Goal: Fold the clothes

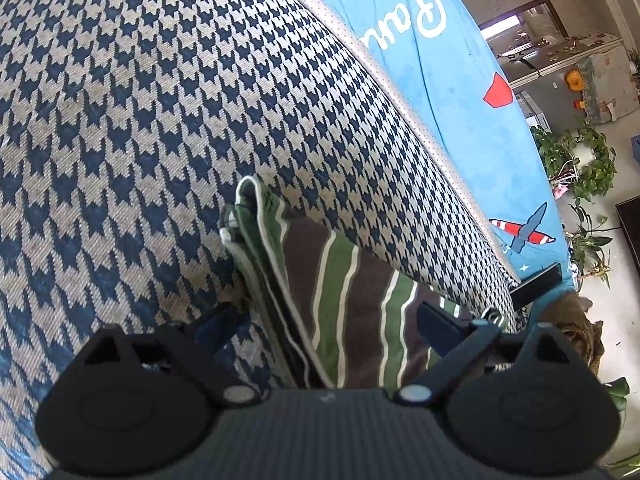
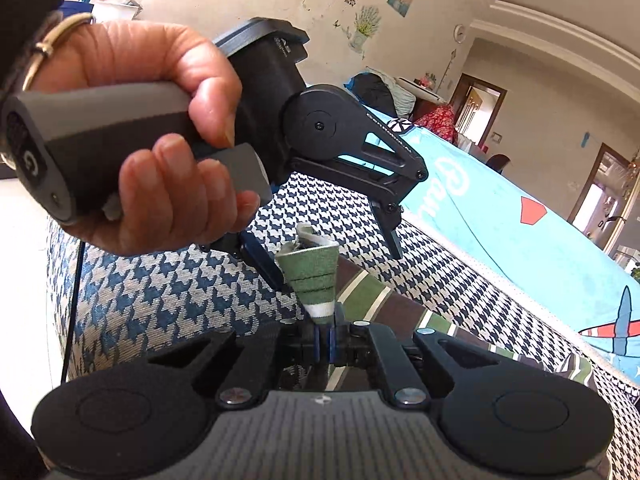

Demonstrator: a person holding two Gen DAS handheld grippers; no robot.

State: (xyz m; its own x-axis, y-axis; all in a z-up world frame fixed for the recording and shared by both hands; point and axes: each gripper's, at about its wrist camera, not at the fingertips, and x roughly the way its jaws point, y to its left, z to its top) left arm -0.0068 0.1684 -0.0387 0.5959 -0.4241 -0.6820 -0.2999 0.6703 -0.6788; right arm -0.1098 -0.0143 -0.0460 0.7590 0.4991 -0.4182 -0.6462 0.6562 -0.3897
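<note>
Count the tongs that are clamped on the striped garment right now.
1. The right tongs are shut on the striped garment, pinching a folded corner. The left tongs stand open astride that corner, not pressing it.

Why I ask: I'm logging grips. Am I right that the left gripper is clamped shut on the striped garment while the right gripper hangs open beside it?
Reversed. In the right wrist view the right gripper is shut on the striped garment; the left gripper stands open around it.

Green-brown-white striped garment (image 1: pixel 340 280), navy houndstooth cushion (image 1: pixel 160 120)
</note>
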